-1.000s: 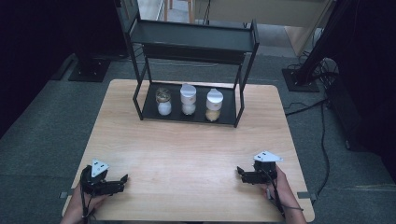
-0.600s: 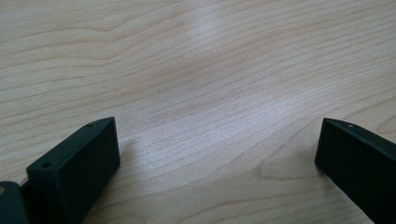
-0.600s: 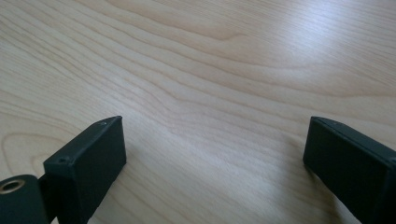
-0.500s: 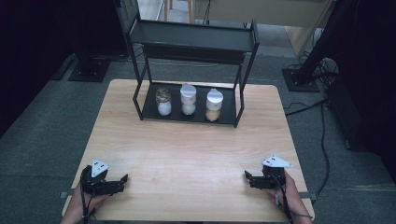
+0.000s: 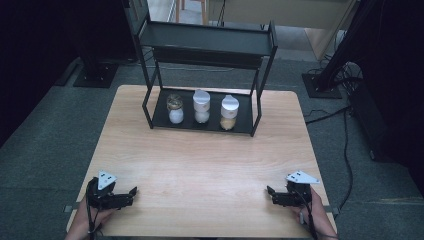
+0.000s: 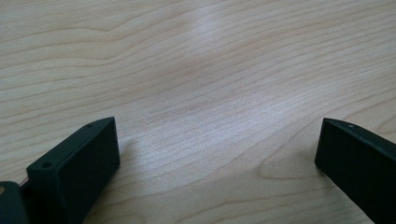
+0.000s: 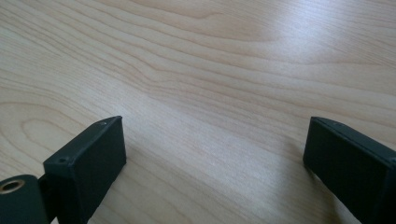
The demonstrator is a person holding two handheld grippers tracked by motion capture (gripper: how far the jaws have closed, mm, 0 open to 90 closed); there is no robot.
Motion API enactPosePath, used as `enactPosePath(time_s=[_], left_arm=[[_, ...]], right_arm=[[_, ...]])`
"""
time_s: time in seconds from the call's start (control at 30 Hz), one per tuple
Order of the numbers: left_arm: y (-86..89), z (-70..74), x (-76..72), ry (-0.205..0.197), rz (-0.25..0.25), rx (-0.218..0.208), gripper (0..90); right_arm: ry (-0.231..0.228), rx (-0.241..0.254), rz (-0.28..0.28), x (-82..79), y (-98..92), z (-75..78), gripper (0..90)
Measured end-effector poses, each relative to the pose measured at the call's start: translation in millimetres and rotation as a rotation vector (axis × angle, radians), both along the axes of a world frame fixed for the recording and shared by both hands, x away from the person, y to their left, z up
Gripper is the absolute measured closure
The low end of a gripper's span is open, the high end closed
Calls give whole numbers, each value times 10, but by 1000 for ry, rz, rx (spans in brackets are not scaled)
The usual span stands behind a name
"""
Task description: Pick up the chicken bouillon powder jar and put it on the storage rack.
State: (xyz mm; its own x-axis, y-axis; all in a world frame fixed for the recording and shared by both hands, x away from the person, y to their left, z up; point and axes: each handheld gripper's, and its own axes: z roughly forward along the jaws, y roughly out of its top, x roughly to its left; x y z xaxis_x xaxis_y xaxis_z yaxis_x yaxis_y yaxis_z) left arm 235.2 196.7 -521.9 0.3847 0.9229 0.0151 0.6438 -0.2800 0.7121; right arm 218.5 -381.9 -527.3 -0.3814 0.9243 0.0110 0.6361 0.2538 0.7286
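My left gripper (image 5: 133, 194) rests low over the wooden table (image 5: 210, 165) near its front left corner, jaws wide apart and empty. In the left gripper view its gripper (image 6: 217, 140) frames bare wood. My right gripper (image 5: 270, 193) sits near the front right corner, pointing left, also open with nothing between its fingers; the right gripper view has it (image 7: 215, 137) over bare wood too. Three jars stand in a row on the lower shelf of a black rack (image 5: 260, 107) at the back: a brown-lidded jar (image 5: 175, 108), a white-lidded jar (image 5: 201, 106) and another white-lidded jar (image 5: 229, 112).
The rack has an upper shelf (image 5: 205, 39) above the jars. Cables (image 5: 345, 145) lie on the grey floor to the right of the table, beside a dark stand base (image 5: 320, 85). Another stand base (image 5: 95, 77) sits at the back left.
My right gripper has drawn back toward the front edge of the table and slightly right. The left gripper and the jars have stayed put.
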Motion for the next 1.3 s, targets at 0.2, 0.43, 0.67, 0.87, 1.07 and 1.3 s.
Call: enactPosePath(time_s=[0.2, 0.43, 0.67, 0.87, 1.07, 1.3], left_arm=[[-1, 0, 0, 0, 0, 0, 0], [-2, 0, -1, 0, 2, 0, 0], [-4, 0, -1, 0, 4, 0, 0], [-5, 0, -1, 0, 5, 0, 0], [-6, 0, -1, 0, 5, -1, 0], [-6, 0, -1, 0, 5, 0, 0]], right_arm=[[-1, -2, -7, -50, -51, 0, 56], [1, -1, -17, -103, -105, -1, 56], [-1, -3, -29, -160, -167, -1, 56], [0, -1, -43, -211, -227, -2, 56], [-1, -1, -56, -263, -288, -4, 56], [-2, -3, -85, -351, -402, -4, 55]])
